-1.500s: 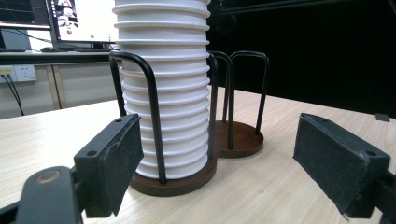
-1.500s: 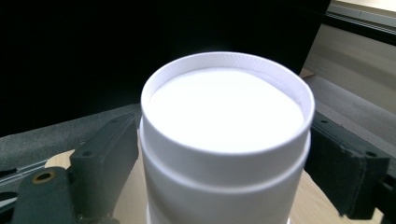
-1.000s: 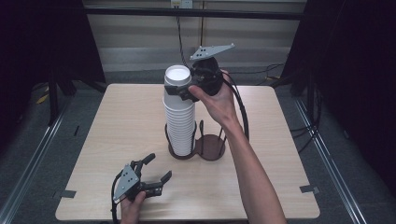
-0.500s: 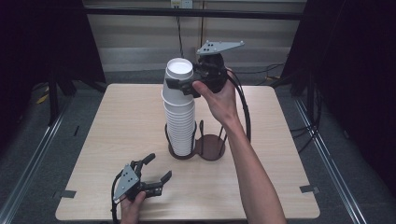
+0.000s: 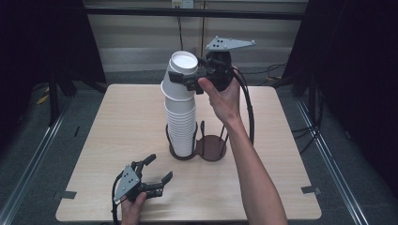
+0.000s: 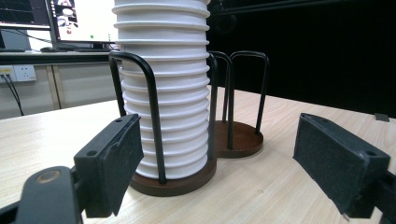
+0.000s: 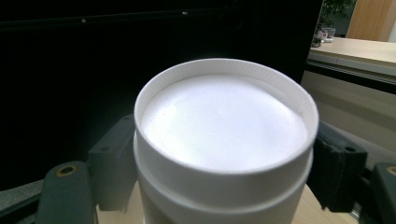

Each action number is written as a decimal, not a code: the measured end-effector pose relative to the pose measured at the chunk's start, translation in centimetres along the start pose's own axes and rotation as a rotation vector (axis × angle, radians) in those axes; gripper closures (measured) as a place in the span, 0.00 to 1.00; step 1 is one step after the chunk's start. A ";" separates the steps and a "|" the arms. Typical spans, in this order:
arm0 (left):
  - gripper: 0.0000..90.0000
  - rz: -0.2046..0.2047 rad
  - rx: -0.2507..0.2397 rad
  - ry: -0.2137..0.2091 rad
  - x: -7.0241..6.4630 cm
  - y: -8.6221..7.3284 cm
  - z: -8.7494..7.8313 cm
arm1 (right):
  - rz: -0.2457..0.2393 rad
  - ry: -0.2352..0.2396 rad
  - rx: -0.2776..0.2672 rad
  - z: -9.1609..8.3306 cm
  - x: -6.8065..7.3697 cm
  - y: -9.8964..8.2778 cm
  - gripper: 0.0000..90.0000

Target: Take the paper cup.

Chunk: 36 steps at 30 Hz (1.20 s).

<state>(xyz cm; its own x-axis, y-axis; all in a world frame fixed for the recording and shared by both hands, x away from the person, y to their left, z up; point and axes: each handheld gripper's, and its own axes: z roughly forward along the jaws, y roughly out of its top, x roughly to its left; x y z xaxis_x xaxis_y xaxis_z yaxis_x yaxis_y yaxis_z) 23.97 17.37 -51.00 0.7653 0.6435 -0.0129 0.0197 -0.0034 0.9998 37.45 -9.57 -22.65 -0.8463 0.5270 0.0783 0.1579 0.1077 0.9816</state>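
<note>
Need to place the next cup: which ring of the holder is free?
The holder's ring on the right, below the right gripper, holds nothing; the left one holds the cup stack.

We look down on a pale wooden table (image 5: 117, 140) with rounded corners, standing on a grey floor (image 5: 28, 154) between two metal rails (image 5: 42, 140). Small strips of tape (image 5: 310, 190) sit near its front corners. Dark curtains (image 5: 42, 37) hang at both sides, and behind the table runs a light panelled wall (image 5: 136, 42) with cables (image 5: 281, 70) trailing along its foot. From table level we see a lit monitor (image 6: 81, 21) on a desk (image 6: 51, 55) and a wall socket (image 6: 13, 73).
</note>
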 end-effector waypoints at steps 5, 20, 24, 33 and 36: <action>0.17 0.000 0.000 0.000 0.0 0.0 0.0 | 0.007 -0.004 -0.036 -0.5 0.1 0.3 0.24; 0.17 0.000 0.000 0.000 0.0 0.0 0.0 | 0.017 0.007 -0.109 -1.8 0.3 1.1 0.24; 0.17 0.000 0.000 0.000 0.0 0.0 0.0 | 0.020 0.006 -0.124 -2.2 0.3 1.2 0.24; 0.17 0.000 0.000 0.000 0.0 0.0 0.0 | 0.019 -0.002 -0.144 -3.5 0.4 1.4 0.24; 0.17 0.000 0.001 0.001 0.0 0.0 0.0 | 0.015 -0.009 -0.154 -4.3 0.4 1.4 0.24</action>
<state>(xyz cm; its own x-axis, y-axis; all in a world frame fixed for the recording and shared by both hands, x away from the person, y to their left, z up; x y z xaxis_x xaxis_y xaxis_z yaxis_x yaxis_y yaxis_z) 23.97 17.37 -51.00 0.7648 0.6442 -0.0129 0.0204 -0.0042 0.9998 35.13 -12.83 -20.52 -0.8396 0.5353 0.0922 0.0900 -0.0303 0.9955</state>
